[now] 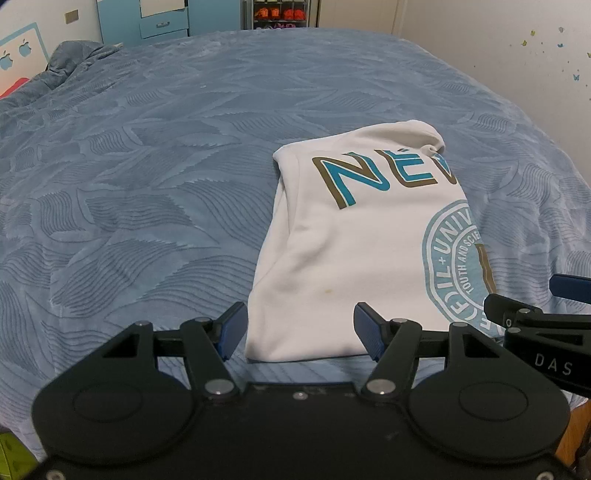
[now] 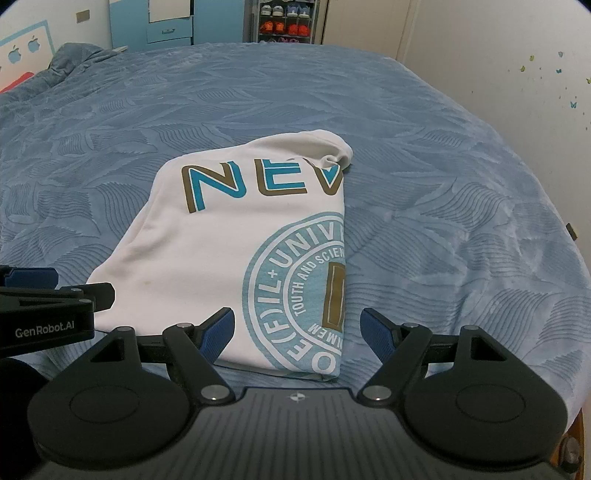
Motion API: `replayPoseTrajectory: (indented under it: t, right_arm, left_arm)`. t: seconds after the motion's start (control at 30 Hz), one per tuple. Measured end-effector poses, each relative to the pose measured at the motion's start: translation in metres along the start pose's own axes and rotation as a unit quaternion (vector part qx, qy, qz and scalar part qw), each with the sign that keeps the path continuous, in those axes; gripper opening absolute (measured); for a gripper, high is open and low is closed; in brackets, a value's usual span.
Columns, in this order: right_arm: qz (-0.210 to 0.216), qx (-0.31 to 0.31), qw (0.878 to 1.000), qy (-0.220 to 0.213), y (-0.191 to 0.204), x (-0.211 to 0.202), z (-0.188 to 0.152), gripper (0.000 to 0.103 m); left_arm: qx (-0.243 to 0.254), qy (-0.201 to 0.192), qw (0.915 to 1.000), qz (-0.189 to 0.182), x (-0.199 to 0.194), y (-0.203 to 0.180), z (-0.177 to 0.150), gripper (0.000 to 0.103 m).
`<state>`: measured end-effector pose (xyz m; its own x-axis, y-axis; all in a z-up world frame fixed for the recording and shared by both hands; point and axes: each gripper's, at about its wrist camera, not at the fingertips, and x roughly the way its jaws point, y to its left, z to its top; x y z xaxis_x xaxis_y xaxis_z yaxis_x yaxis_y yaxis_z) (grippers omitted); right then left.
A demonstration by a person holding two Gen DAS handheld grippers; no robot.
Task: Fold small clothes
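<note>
Shirt [image 2: 221,258] first: it is white, folded long and thin, and lies flat on the blue bed [image 2: 443,184], its near edge at your claws. Big letters sit at its 12 o'clock end, a round blue stamp at its 5 o'clock side. Your left claw [image 1: 300,332] is wide and holds nothing, over the near left corner. Your right claw [image 2: 297,332] is wide too, over the near right corner. At 12 o'clock, far off, stands a shoe rack [image 2: 286,20].
</note>
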<state>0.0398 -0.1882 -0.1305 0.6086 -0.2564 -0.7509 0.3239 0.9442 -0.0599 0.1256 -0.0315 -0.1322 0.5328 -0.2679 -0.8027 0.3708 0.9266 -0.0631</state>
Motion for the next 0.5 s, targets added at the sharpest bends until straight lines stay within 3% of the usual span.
replayPoseTrajectory:
  t: [0.5]
  right_arm:
    - [-0.001, 0.001, 1.0, 0.001, 0.0003, -0.0008, 0.0, 0.091]
  left_arm:
    - [-0.009, -0.014, 0.9998, 0.008, -0.0057, 0.0026, 0.0018, 0.065]
